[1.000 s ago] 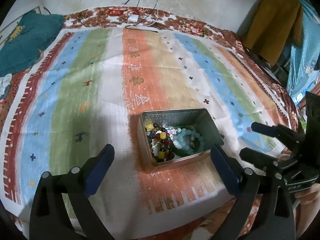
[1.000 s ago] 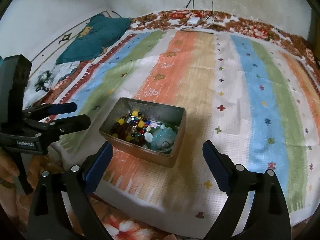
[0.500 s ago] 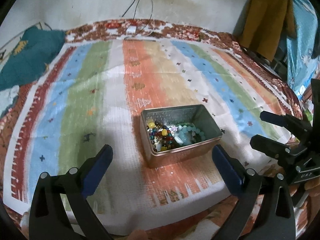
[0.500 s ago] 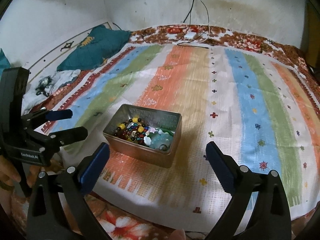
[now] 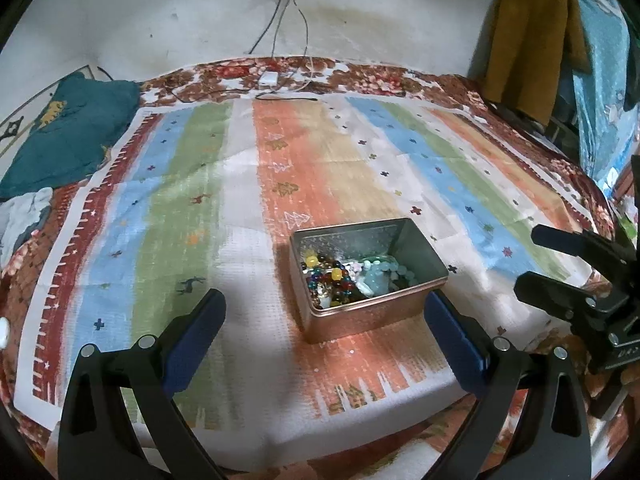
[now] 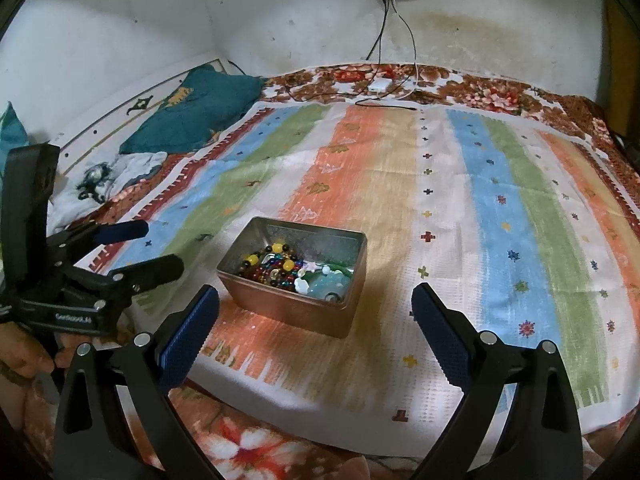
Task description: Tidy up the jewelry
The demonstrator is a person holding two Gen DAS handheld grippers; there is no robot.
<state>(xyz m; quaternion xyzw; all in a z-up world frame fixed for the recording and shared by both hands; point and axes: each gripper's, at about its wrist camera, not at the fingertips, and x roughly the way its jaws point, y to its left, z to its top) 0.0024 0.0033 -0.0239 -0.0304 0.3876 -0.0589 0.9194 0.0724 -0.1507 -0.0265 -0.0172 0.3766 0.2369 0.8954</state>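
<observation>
2 claws (image 5: 324, 322) (image 6: 314, 318) agape above tin (image 5: 362, 318)

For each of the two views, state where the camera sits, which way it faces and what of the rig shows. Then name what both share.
Left wrist: on the left gripper, looking forward over the striped cloth at the tin; its open fingers frame the tin, right gripper at right.
Right wrist: on the right gripper, facing the wall; left gripper and hand at left.
Shared: tin, beads, cloth, teal pillow.
</observation>
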